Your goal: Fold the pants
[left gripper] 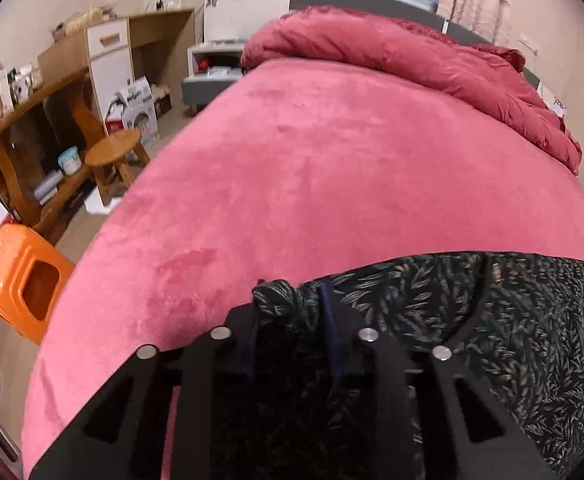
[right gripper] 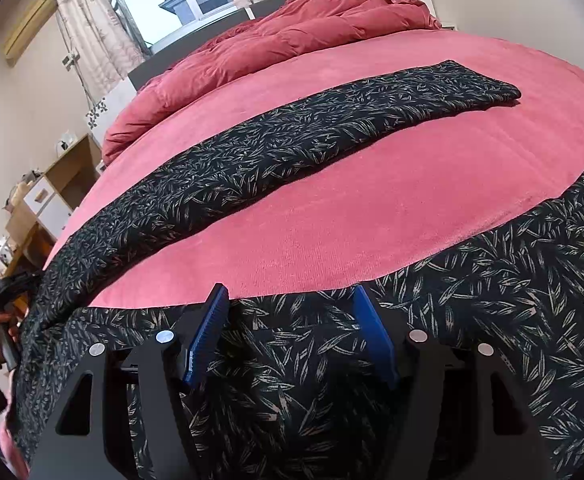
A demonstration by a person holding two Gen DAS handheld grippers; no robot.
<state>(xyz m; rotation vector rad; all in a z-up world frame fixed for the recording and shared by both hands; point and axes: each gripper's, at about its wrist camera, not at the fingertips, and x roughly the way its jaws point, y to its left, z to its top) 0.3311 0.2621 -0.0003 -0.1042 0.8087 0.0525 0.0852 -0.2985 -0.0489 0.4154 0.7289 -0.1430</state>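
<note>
Black leaf-print pants (right gripper: 275, 152), legs splayed

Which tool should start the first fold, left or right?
Left, probably. The left tool is already shut on a bunched edge of the pants, so it can lift and carry. The right tool is open over the fabric, gripping nothing; the far leg lies flat on the bed.

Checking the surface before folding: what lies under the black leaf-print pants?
Under the black leaf-print pants only the pink plush bed cover shows. Whatever lies directly beneath the fabric is hidden.
</note>
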